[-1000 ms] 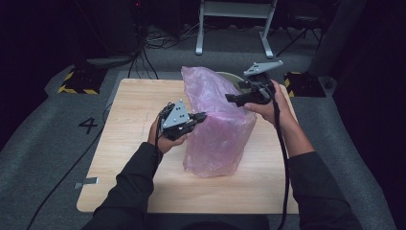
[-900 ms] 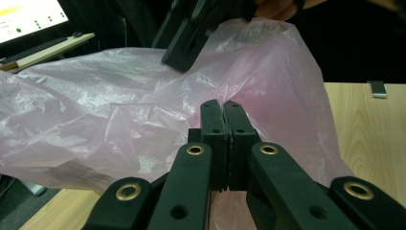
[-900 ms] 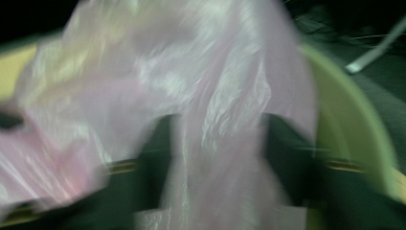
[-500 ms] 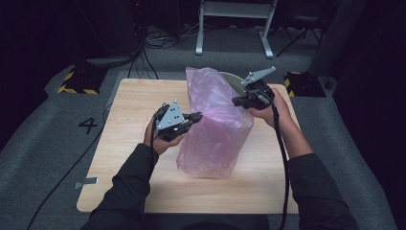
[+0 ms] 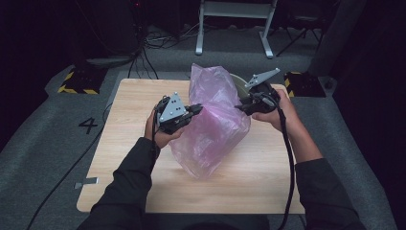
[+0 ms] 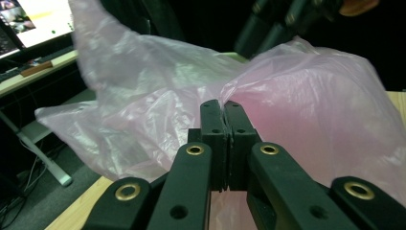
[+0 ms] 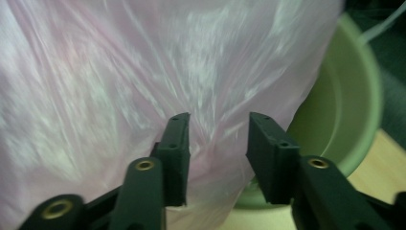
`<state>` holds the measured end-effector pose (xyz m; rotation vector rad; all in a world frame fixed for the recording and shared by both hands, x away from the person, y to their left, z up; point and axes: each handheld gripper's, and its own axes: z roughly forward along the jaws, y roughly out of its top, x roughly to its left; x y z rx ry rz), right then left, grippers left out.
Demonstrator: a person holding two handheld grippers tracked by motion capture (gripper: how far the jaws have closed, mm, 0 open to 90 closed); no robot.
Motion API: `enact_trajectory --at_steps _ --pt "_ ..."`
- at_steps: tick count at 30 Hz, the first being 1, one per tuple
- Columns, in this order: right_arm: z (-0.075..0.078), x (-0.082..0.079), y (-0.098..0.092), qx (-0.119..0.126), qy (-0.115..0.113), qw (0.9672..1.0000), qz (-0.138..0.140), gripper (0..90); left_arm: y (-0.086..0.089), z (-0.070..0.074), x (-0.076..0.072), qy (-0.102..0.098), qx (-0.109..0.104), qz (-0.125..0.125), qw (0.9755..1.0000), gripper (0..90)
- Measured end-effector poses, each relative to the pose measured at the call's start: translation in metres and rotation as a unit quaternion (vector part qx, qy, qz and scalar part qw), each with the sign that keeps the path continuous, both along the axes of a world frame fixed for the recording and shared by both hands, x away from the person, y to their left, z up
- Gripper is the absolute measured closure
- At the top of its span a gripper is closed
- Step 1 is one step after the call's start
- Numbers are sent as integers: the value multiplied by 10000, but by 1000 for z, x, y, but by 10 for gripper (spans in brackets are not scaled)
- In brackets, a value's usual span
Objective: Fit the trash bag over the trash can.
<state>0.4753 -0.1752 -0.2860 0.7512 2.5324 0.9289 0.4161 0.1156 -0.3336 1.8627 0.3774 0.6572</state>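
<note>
A thin pink plastic bag (image 5: 215, 129) hangs crumpled over the middle of the wooden table (image 5: 134, 96), held up between both hands. My left gripper (image 5: 197, 110) is shut on a pinch of the bag's film (image 6: 311, 96), which bunches right at the closed tips (image 6: 222, 103). At the bag's right side is my right gripper (image 5: 239, 104). Its jaws have just been opening and stand apart (image 7: 218, 117). The pink film (image 7: 143, 72) lies between and beyond them, not pressed by the pads. A pale green bucket (image 7: 344, 120) stands just behind the bag.
The green bucket's rim (image 5: 239, 82) peeks out behind the bag at the table's far side. Bare wood lies to the left and in front of the bag. Grey carpet surrounds the table, with a white frame (image 5: 234, 24) and cables on the floor beyond.
The bag's lower part has drawn in and now hangs narrower and more crumpled. Both hands have stayed nearly in place.
</note>
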Motion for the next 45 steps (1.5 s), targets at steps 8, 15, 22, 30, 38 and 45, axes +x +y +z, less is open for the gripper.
enact_trajectory --at_steps 8,15,22,30,38,45 --pt "16 6 6 1036 -604 9926 -201 307 -5 -3 3 74 133 -104 9998 888" --pt "21 16 37 1085 -821 9907 -15 259 -9 -5 7 138 216 -173 9995 888" --pt "16 25 78 524 -832 9949 238 295 -11 -5 6 154 246 -219 9993 888" --pt "-1 37 93 -590 -505 9963 370 824 -10 -4 3 97 201 -234 9995 888" --pt "-12 41 79 -962 -291 9942 383 900 -9 -3 4 65 118 -171 9998 886" --pt "-24 49 46 -1083 307 9936 21 900 -10 0 9 38 31 -48 10000 879"
